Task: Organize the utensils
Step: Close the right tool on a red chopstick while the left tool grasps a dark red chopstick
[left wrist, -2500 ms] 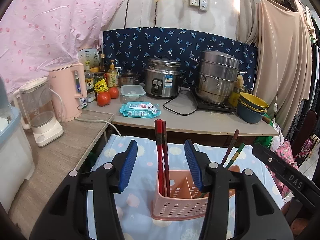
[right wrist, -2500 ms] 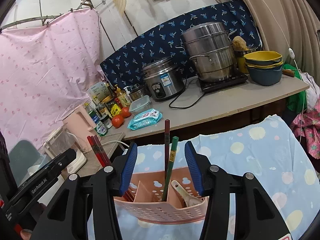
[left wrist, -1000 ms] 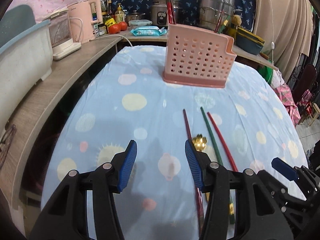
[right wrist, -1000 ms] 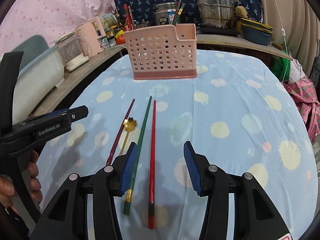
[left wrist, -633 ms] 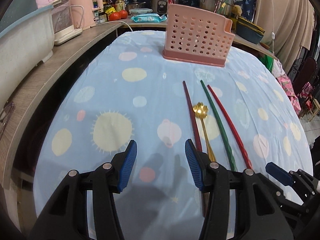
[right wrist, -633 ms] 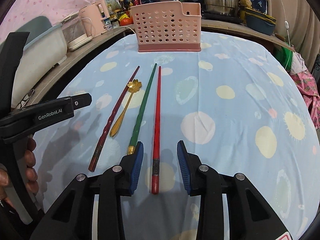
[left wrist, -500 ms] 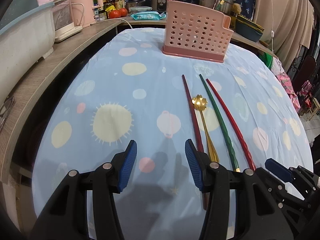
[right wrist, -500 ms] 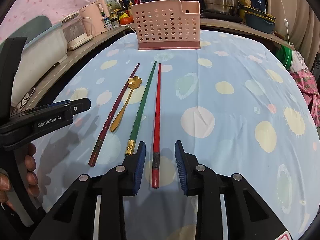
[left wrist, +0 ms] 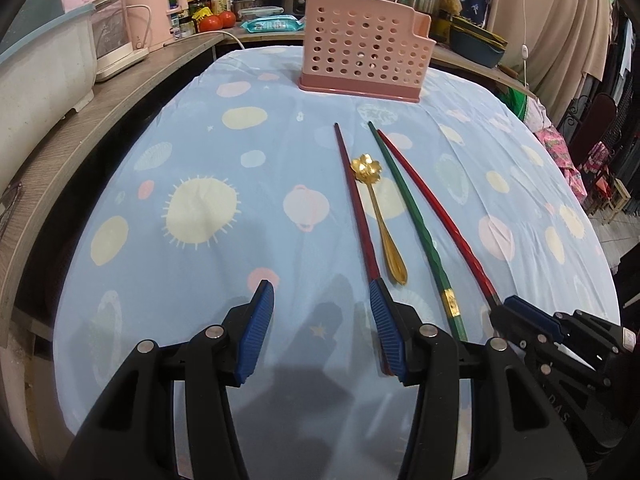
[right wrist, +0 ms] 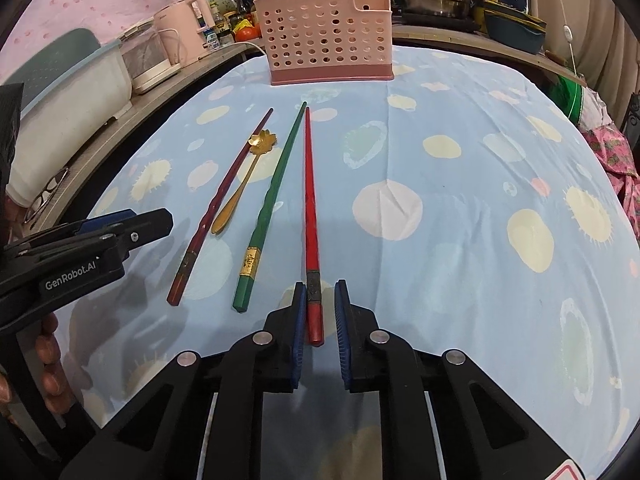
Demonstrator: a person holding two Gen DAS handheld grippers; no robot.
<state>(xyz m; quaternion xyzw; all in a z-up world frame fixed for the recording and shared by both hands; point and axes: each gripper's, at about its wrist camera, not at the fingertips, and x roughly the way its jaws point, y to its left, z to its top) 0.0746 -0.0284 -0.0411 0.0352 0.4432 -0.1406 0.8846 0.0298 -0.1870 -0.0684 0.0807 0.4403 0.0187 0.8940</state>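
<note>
Right gripper is seen closing around the butt end of the red chopstick, which lies between its jaws; the left pad looks in contact, a gap is left at the right pad. Left gripper is held half open with nothing between its jaws (right pad just over the dark red chopstick). Gold spoon and green chopstick are laid alongside on the blue cloth. Pink caddy is set at the far end
</note>
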